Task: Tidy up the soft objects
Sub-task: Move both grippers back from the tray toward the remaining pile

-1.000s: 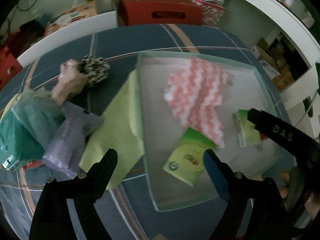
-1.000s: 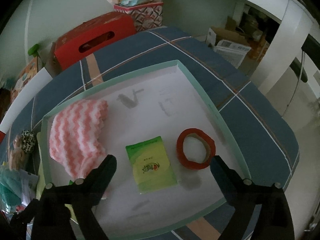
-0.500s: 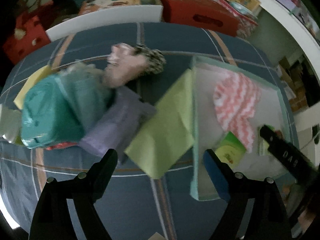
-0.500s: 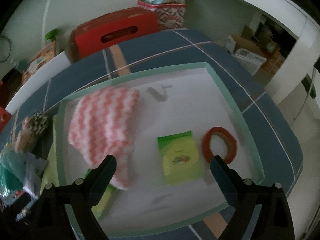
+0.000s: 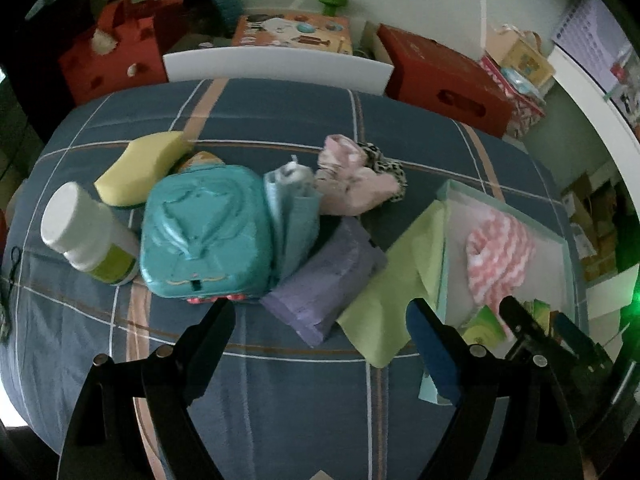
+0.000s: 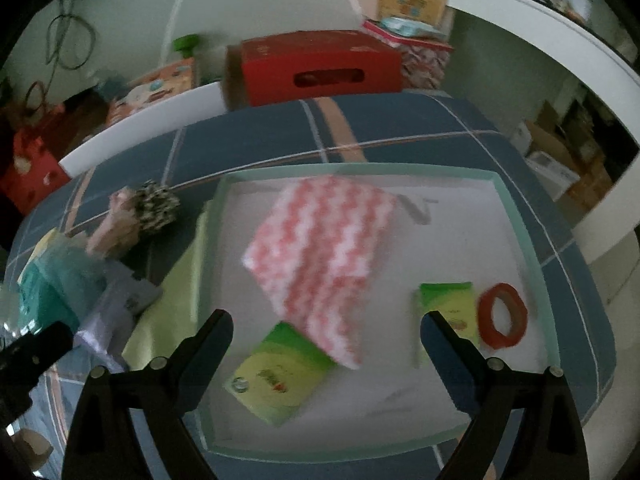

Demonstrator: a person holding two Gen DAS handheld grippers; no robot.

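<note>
Ahead of your right gripper (image 6: pixel 326 334) sits the shallow mint-rimmed tray (image 6: pixel 516 216). It holds a pink-and-white zigzag cloth (image 6: pixel 320 256), two green packets (image 6: pixel 276 376) and a red tape ring (image 6: pixel 502 322). Both grippers tilt steeply down over the plaid bedspread (image 5: pixel 300 400). Your left gripper (image 5: pixel 320 330) is spread wide and empty above it. Just beyond its tips lie the teal pouch (image 5: pixel 204 232), lime cloth (image 5: pixel 394 292) and purple packet (image 5: pixel 324 288). Your right gripper's jaws also stand wide, gripping nothing.

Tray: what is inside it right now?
The tray holds a pink-and-white cloth, two green packets and a red tape ring. The cloth overlaps one packet's corner; anything beneath it is hidden.
</note>
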